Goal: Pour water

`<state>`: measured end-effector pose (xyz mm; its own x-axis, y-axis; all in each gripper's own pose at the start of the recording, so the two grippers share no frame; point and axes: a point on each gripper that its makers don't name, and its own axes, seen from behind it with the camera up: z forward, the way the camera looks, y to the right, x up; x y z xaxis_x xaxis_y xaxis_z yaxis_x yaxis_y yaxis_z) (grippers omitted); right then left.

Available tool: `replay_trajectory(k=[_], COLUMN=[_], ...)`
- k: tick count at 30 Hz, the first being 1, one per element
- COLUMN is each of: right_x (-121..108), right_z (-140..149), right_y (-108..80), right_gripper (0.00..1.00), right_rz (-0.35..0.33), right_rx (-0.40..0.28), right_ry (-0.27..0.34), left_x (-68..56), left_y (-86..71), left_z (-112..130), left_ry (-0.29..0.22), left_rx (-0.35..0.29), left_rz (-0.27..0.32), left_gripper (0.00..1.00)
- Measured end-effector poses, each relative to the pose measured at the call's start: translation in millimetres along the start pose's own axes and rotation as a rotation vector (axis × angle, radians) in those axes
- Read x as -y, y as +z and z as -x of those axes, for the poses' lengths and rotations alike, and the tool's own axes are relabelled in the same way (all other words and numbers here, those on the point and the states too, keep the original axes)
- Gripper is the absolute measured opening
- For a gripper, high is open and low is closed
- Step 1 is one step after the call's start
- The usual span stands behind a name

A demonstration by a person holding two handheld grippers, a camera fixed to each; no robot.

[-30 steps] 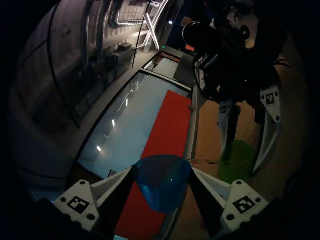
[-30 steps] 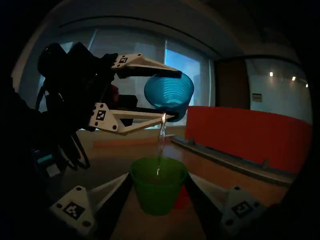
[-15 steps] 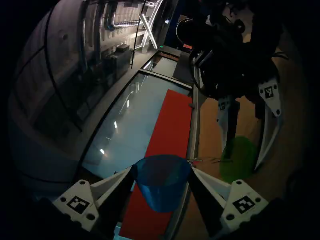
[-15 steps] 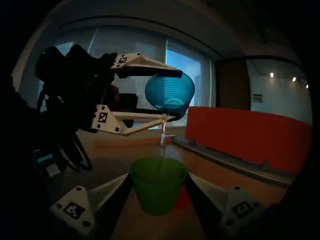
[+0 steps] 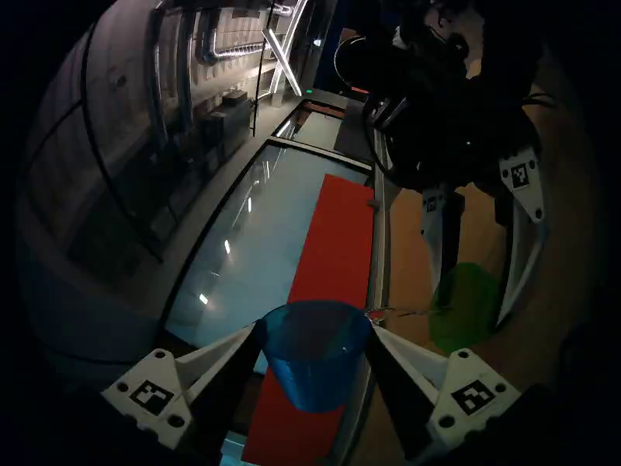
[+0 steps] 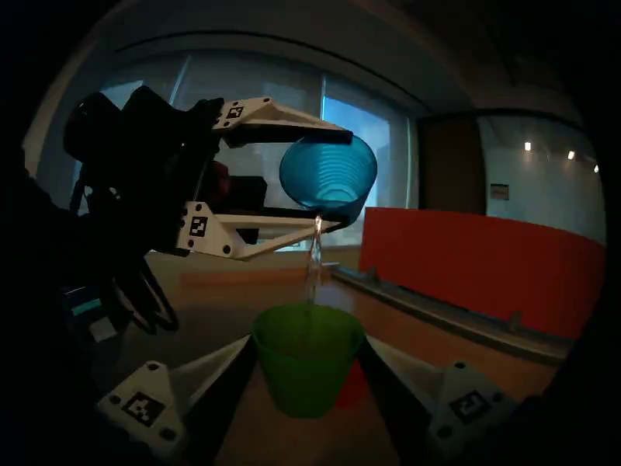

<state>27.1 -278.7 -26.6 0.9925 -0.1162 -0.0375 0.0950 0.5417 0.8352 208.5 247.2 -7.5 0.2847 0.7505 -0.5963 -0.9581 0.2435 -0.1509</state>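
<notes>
Left gripper [image 5: 314, 342], clamped on a translucent blue ribbed plastic cup [image 6: 328, 180], tilts it at 12 o'clock above the green plastic cup [image 6: 308, 377] pinched by the right gripper [image 6: 308, 349]; water stream [image 6: 313, 260] falls between. Thin walls likely flex: grip mid-wall, lightly.

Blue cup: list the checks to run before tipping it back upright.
1. Left gripper grip on the blue cup: both fingers press its sides. Ok.
2. Right gripper grip on the green cup: a finger on each side. Ok.
3. Blue cup's lip over the green cup's mouth, cups apart. Ok.
4. Stream lands inside the green cup, no splash seen outside. Ok.
5. Fill level in the green cup: cannot tell, the light is too dim.
6. Water left in the blue cup: cannot tell.
</notes>
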Motion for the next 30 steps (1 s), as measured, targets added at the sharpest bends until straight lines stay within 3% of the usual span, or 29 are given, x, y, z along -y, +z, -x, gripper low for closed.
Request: replay_trajectory(k=[30], right_x=[-4], right_z=[-2], right_y=[-6.8], right_gripper=[0.91], right_rz=[0.009], right_rx=[-0.008], right_ry=[-0.007], left_x=[4.1], left_y=[4.3], left_z=[-11], left_ry=[0.103], left_rx=[-0.015], left_rz=[-0.008], left_gripper=[0.89])
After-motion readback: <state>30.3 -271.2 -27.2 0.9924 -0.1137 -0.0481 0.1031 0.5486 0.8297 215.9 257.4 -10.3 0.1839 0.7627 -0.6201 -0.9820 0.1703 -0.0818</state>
